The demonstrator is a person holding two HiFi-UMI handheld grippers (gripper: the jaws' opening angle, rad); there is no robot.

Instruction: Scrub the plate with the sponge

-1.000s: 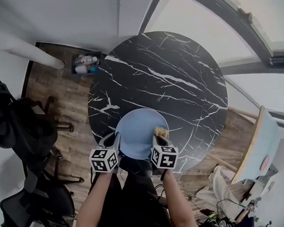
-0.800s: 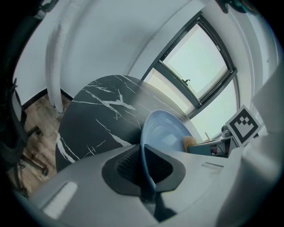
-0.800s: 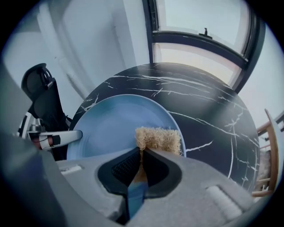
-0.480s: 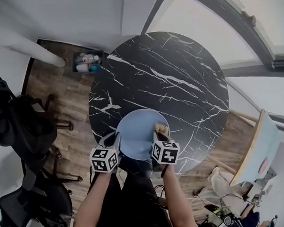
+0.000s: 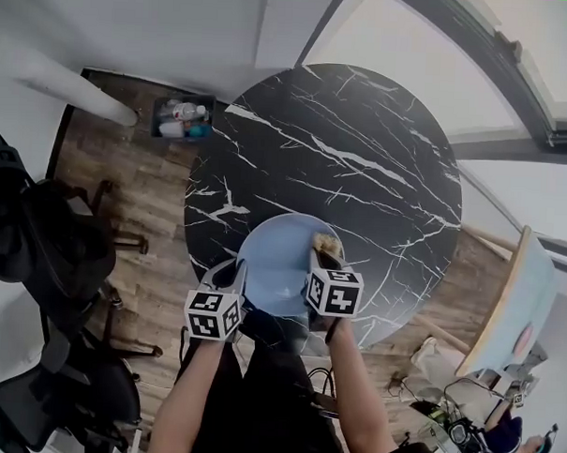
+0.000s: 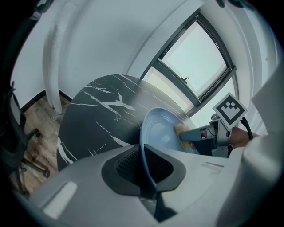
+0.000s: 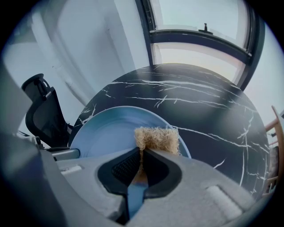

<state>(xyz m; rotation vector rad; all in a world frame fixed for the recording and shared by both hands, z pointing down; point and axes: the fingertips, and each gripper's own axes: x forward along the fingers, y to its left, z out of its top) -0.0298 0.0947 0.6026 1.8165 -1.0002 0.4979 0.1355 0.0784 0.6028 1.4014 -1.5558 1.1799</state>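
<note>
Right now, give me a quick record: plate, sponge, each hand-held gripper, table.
plate: blue, at the table's edge nearest the person
sponge: tan, against the plate's right side
left hand-held gripper: shut on the plate's near-left rim
right hand-held gripper: shut on the sponge
table: round, black marble pattern

a round black marble-veined table (image 5: 362, 149) carries a light blue plate (image 5: 277, 258) at its near edge.

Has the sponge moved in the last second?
Yes. The sponge slid along the right side of the plate, away from the person.
</note>
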